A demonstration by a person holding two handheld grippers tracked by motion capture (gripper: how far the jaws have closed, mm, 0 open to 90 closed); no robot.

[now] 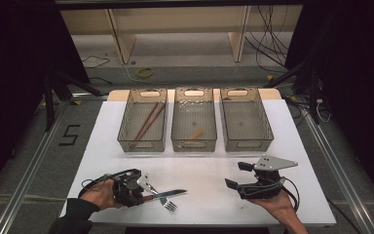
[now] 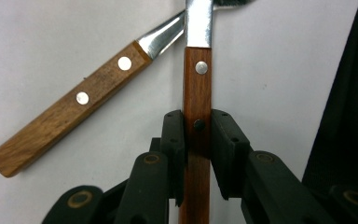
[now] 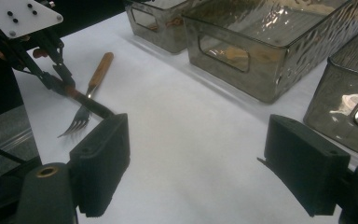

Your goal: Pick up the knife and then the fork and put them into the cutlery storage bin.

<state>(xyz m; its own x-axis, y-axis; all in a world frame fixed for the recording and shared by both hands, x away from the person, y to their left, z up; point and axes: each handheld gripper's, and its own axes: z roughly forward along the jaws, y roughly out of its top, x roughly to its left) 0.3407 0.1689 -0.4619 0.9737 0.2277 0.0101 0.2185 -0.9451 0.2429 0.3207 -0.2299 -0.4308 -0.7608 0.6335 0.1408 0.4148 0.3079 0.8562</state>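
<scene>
On table: 3 bins (image 1: pixel 193 144), 1 knife (image 2: pixel 197 84), 1 fork (image 2: pixel 70 111).

The black two-jaw left gripper (image 1: pixel 143 187) carries a small grey three-cornered plate at its 1 o'clock; a thin black cable loops off toward 9 o'clock, above a dark long sleeve (image 1: pixel 73 214). The black right gripper (image 1: pixel 237 175) bears a larger grey plate, cable curling at 4 o'clock. Brass-ringed pivots (image 2: pixel 151 158) mark the jaw links.
</scene>
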